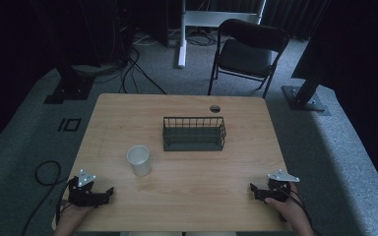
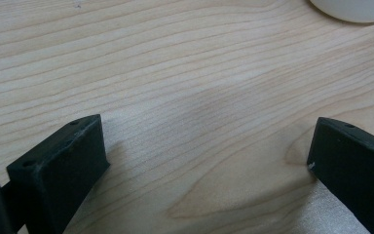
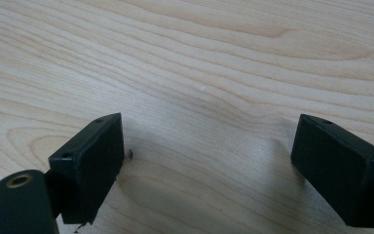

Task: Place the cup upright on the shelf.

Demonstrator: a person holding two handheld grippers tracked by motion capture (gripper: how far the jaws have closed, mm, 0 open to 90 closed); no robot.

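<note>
Two grippers rest low over the wooden table point(image 1: 187, 196), each held in a hand at the near edge. The left gripper point(image 2: 207, 146) has its jaws spread wide with bare wood between them; a white cup point(image 1: 139, 160) stands just ahead of its fingers. The right gripper point(image 3: 207, 148) is equally wide apart, holding nothing. A dark wire basket point(image 1: 194, 133) sits farther ahead, between the two.
</note>
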